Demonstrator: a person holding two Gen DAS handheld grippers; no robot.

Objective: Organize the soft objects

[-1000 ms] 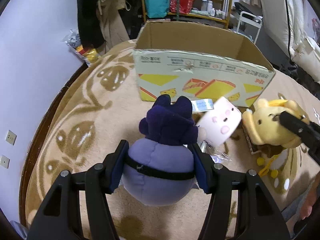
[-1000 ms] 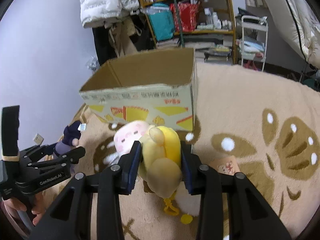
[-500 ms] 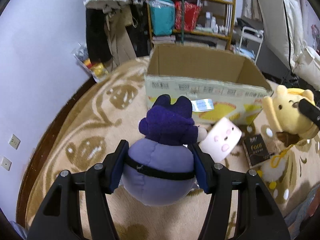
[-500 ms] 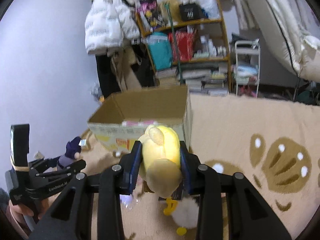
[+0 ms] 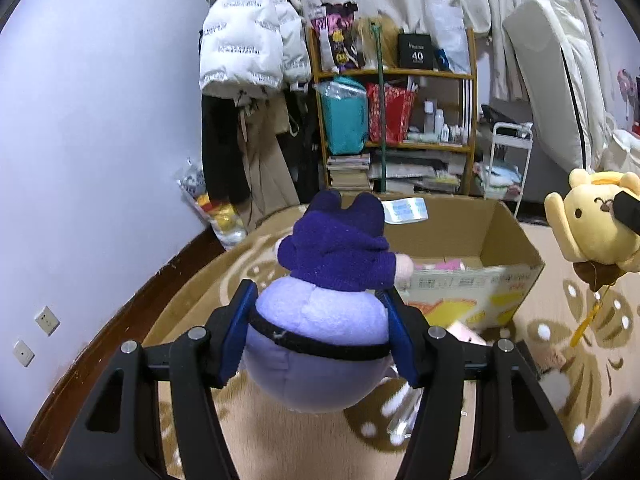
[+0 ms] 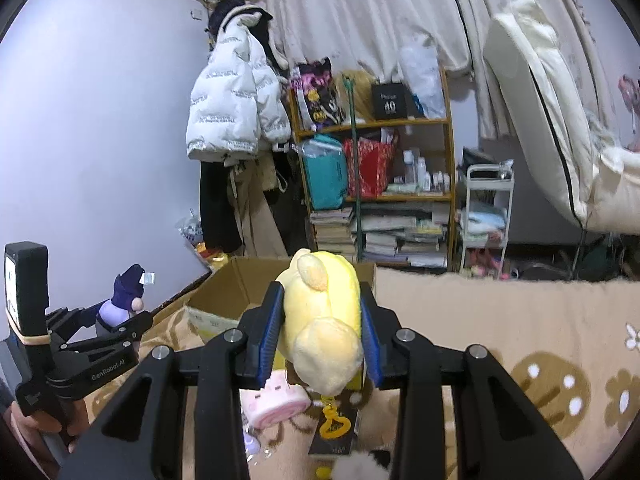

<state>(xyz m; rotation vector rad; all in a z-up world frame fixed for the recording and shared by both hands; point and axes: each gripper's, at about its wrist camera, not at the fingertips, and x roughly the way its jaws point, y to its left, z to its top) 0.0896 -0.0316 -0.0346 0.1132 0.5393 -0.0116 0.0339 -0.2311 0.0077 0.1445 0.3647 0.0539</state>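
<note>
My left gripper (image 5: pixel 320 330) is shut on a purple plush doll (image 5: pixel 324 320) with a dark blue hood, held up in the air before an open cardboard box (image 5: pixel 472 280). My right gripper (image 6: pixel 318 336) is shut on a yellow plush dog (image 6: pixel 320 320), also lifted, with the box (image 6: pixel 224 300) behind it. The yellow dog also shows at the right edge of the left wrist view (image 5: pixel 592 224). The left gripper with the purple doll shows at the left of the right wrist view (image 6: pixel 120 304). A pink roll-shaped plush (image 6: pixel 276 400) lies on the carpet below the yellow dog.
A beige patterned carpet (image 6: pixel 520 340) covers the floor. A wooden shelf (image 5: pixel 396 128) full of bags and books stands behind the box, with a white jacket (image 5: pixel 248 36) hanging to its left. A small dark packet (image 6: pixel 332 436) and a white fluffy thing (image 6: pixel 360 468) lie on the carpet.
Both grippers have risen well above the carpet with their plush toys. The box now sits lower in both views and its inside shows. The pink plush stayed on the carpet.
</note>
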